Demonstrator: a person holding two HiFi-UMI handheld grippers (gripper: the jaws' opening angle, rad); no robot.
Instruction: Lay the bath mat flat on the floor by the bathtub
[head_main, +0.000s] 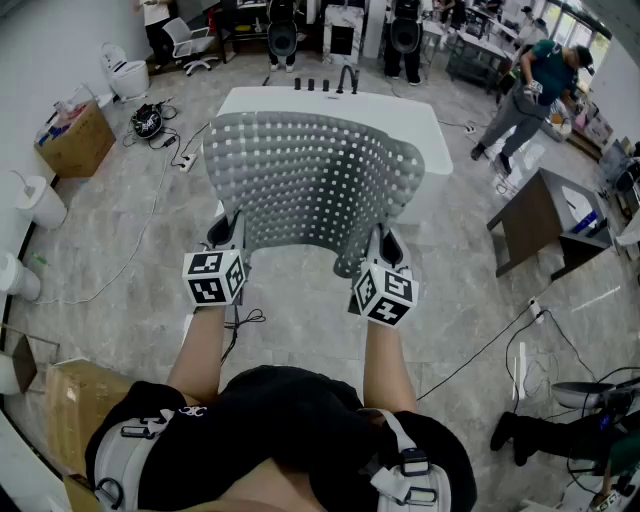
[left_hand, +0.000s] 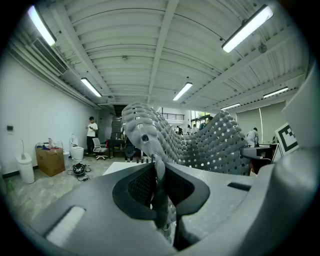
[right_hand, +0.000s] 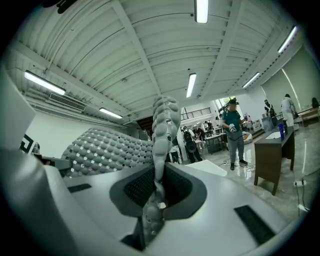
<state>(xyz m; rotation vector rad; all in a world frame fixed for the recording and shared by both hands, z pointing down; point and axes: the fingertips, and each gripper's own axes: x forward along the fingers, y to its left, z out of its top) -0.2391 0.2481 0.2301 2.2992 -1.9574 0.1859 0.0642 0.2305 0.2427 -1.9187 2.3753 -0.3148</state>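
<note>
We hold the bath mat (head_main: 310, 180) up in the air by its near edge, off the floor (head_main: 290, 295), in front of the white bathtub (head_main: 425, 125). It is grey, knobbly and full of small holes, and it sags between the two grips and curves away from us. In the head view its far part overlaps the tub's near side; whether it touches the tub we cannot tell. The left gripper (head_main: 228, 238) has its jaws clamped on the mat's left corner, with a fold of mat standing up between them in the left gripper view (left_hand: 157, 182). The right gripper (head_main: 385, 248) is clamped the same way on the right corner (right_hand: 156, 187). Below the mat the grey stone floor is bare up to the tub. A cable (head_main: 140, 240) trails at the left and another (head_main: 480, 350) at the right. An open cardboard box (head_main: 75, 140) by the left wall holds things we cannot make out. A dark worktop (head_main: 535, 225) stands to the right of the tub.
</note>
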